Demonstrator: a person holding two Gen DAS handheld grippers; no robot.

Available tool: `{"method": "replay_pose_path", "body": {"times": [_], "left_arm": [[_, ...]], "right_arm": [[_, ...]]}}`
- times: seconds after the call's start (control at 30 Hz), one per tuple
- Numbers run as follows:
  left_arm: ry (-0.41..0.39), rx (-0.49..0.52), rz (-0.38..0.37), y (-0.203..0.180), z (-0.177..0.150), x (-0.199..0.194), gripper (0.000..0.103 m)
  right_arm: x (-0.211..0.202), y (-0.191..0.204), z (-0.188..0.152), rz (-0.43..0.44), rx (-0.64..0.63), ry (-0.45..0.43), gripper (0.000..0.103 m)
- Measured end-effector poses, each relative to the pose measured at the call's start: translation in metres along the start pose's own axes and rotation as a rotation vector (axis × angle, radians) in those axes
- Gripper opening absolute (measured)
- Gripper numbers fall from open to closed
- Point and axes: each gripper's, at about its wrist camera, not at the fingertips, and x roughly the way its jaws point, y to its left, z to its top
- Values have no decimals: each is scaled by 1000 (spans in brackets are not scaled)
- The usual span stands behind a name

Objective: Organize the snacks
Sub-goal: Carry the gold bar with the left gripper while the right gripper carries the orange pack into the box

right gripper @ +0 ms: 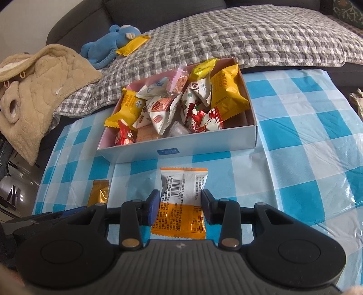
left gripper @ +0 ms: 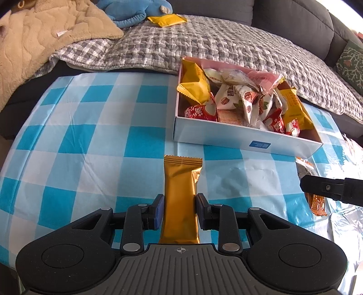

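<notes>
Nearest the lens, left gripper [left gripper: 180, 210] straddled the gold stick packet [left gripper: 181, 195], pads just beside its sides, seemingly closing rather than clenched; could not tell whether contact was made. Packet lay lengthwise on the checked worktop [left gripper: 90, 136], pointing to 12 o'clock. Judged light, crinkly and slippery foil, contents probably brittle; best pinched across the narrow middle, gently.

Right gripper [right gripper: 180, 205] likewise bracketed the orange-and-white packet [right gripper: 181, 204], jaws spread on either side, grip unconfirmed. Flat, soft, light; mid-body hold judged safest.

At 1 o'clock in the left view, white box [left gripper: 226, 136], piled with yellow [left gripper: 195, 84], white [left gripper: 229, 99] and red [left gripper: 199, 113] wrapped snacks. Further yellow packet [left gripper: 166, 20] on the sofa blanket at 12 o'clock.
</notes>
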Motion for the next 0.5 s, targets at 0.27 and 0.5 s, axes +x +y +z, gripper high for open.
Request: {"method": "replay_pose_path", "body": {"times": [0.27,0.5], "left_arm": [[-78,-82,-10,27,33,-14,27],[-97,-97,-26,34,50,-10,27]], "right_arm": [[-23,-52,28,-10,201,-87,36],[-23,-72,40,-24,267,-130,36]]}}
